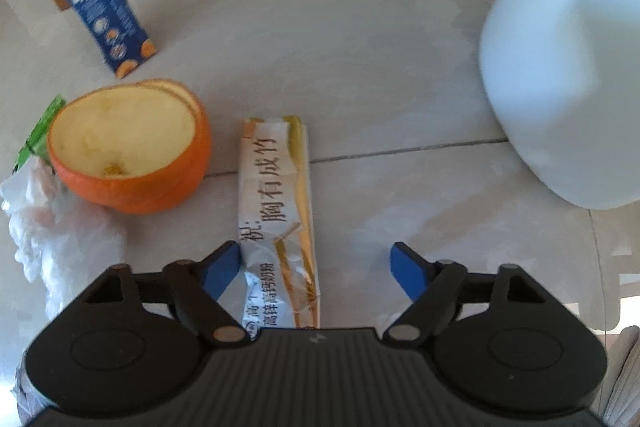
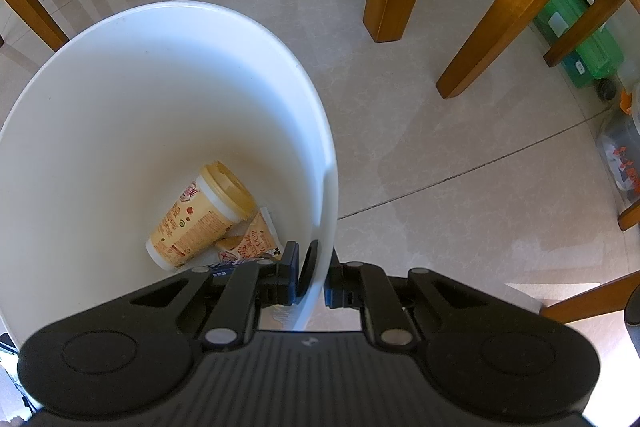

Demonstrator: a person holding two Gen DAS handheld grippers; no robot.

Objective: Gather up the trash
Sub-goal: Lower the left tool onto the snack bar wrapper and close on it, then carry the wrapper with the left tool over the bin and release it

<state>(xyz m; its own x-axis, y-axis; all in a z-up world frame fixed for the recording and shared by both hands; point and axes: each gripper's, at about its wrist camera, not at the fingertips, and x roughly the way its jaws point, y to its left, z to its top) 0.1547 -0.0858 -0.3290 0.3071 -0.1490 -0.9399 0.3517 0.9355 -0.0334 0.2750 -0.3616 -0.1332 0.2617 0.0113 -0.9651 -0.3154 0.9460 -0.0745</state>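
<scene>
Carton (image 1: 278, 223) lies lengthwise between the wide-open left tool (image 1: 316, 267); right tool (image 2: 312, 277) clamps the bin (image 2: 168, 131) rim.

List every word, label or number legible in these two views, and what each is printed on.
"祝: 胸有成竹" on the gold-and-white packet between the open left gripper's fingers.
"高锌高钙奶粉" lower on that packet, small but legible.
Blue carton: barcode and print, too blurred to read.
Cup in the white bin: red and orange print, too small.
Wrapper under the cup: red script, unreadable.
Green carton: no text visible.
</scene>
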